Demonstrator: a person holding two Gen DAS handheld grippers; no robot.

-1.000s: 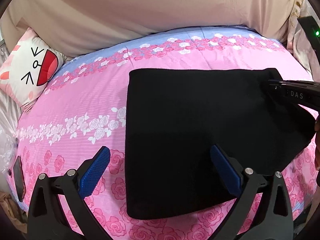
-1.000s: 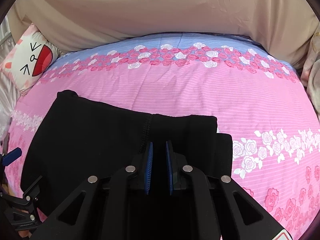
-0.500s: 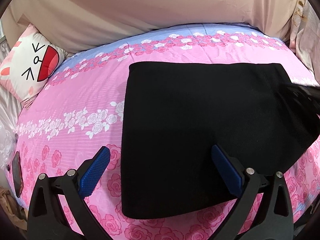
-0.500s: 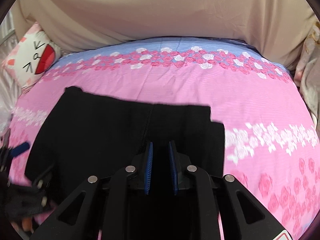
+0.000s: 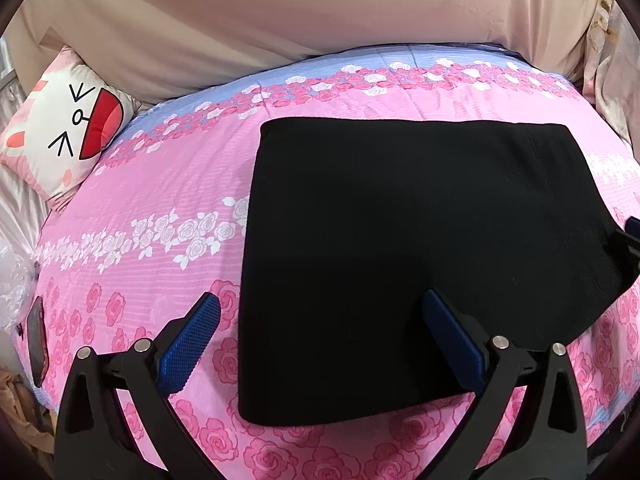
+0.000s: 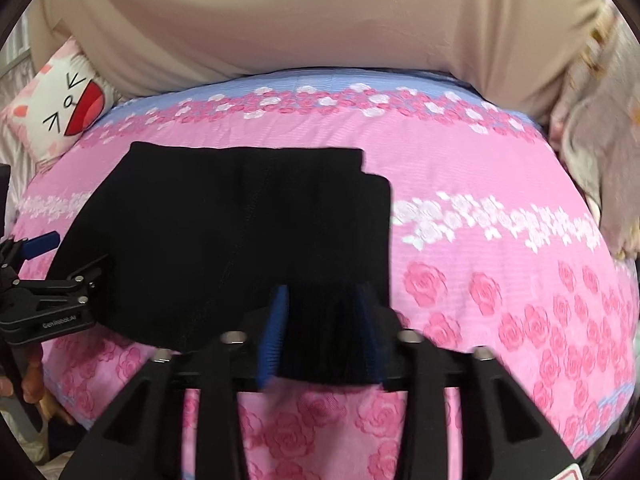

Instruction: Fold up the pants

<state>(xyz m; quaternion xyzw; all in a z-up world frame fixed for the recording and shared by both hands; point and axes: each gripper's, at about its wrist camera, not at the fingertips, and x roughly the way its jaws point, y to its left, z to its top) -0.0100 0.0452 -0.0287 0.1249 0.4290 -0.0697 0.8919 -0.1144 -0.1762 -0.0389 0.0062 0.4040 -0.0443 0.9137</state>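
Observation:
The black pants point(image 5: 416, 248) lie folded into a flat block on the pink rose bedspread point(image 5: 152, 208). My left gripper point(image 5: 320, 334) is open above the block's near left corner, one blue pad over the bedspread and one over the cloth. In the right wrist view the pants point(image 6: 224, 232) lie ahead and to the left. My right gripper point(image 6: 324, 334) has its blue pads parted, with the pants' near edge between them; the view is blurred. The left gripper shows at that view's left edge point(image 6: 44, 280).
A cat-face pillow point(image 5: 64, 136) lies at the bed's far left. A beige fabric headboard point(image 5: 320, 16) runs behind the bed. A phone point(image 5: 36, 340) lies at the bed's left edge. Patterned curtain cloth point(image 6: 600, 152) hangs at the right.
My right gripper's pads have spread from nearly shut to parted, and it has drawn back toward the bed's near edge. The pants now lie flat. My left gripper stays open.

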